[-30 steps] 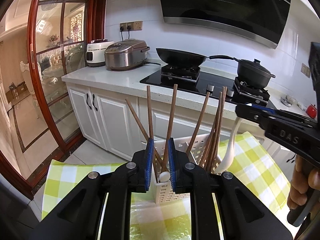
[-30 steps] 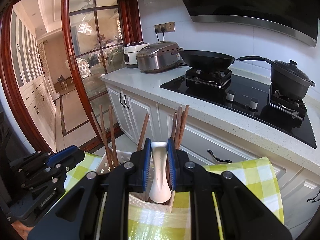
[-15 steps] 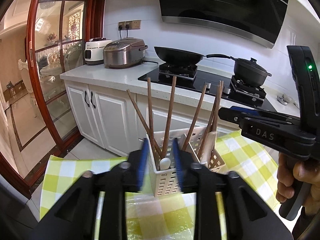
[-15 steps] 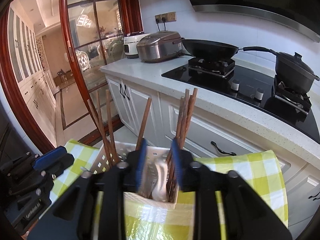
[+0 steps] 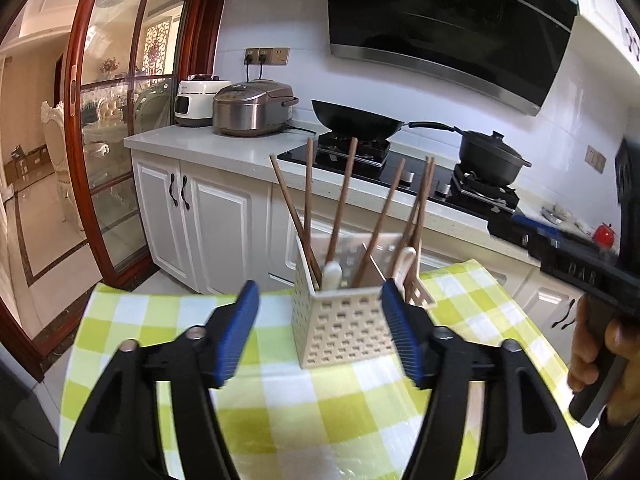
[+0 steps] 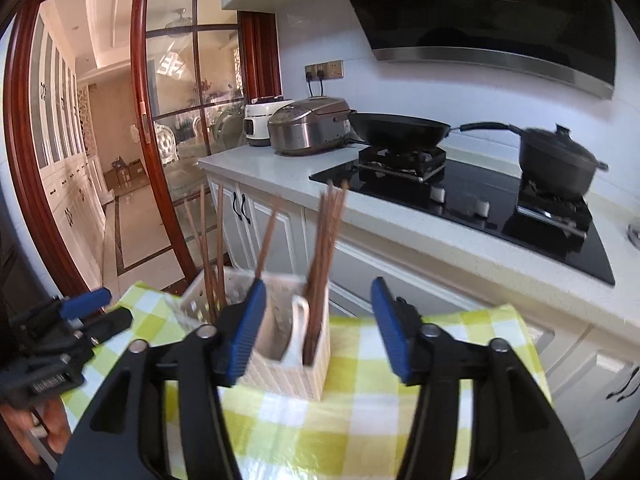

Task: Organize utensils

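A cream perforated utensil caddy (image 5: 347, 325) stands on the green-checked tablecloth (image 5: 280, 408). It holds several brown wooden chopsticks (image 5: 338, 200) and two white spoons (image 5: 332, 276). My left gripper (image 5: 320, 328) is open and empty, just in front of the caddy. In the right wrist view the caddy (image 6: 280, 344) holds chopsticks (image 6: 326, 240) and a white spoon (image 6: 298, 332). My right gripper (image 6: 318, 328) is open and empty, close above the caddy. The left gripper also shows at the left edge of the right wrist view (image 6: 60, 336).
Behind the table runs a white counter (image 5: 208, 148) with a rice cooker (image 5: 252, 108), a wok (image 5: 356, 120) and a black pot (image 5: 490, 158) on the hob. A glass door with red frame (image 5: 80, 160) stands left. The right gripper's body (image 5: 588, 276) is at the right.
Both grippers have opened and let go of the white spoons, which now stand in the caddy. Both have pulled back from the caddy.
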Demonstrator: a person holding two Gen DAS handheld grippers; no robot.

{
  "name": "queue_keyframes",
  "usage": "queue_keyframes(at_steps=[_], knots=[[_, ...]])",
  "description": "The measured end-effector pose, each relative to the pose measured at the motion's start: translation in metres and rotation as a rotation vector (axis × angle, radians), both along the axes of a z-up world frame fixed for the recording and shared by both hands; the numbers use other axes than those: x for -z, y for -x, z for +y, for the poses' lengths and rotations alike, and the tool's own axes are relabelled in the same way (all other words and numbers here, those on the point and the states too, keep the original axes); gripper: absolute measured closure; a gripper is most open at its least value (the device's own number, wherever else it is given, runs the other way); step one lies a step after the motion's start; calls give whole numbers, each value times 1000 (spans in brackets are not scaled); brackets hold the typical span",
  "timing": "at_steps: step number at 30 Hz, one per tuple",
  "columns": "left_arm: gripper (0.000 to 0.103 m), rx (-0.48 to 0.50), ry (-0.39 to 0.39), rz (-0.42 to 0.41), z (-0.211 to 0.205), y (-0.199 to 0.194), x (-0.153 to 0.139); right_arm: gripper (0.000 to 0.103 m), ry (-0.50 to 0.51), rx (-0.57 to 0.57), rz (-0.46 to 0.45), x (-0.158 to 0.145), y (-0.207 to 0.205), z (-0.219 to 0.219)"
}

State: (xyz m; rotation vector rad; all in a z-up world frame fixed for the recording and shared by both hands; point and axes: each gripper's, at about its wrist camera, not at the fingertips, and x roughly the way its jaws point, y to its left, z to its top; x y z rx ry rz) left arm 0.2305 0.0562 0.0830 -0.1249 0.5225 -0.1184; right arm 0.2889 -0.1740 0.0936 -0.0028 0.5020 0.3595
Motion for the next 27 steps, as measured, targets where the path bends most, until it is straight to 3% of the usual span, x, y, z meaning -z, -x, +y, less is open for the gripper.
queue_keyframes(at_steps=[6,9,16,27], knots=[[23,17,-4,-19,-12,14,27,44,-71,6,10,53,22,-26],[21,19,-19,-22,-17,17,41,39,-47,-8,-34,67,32,-24],[19,10,-20,-84,-17,34,57,23,-52,-47,-112,73,50,-18],[19,0,-25,-93,-19,35,71,22,-24,-58,-114,80,55,-13]])
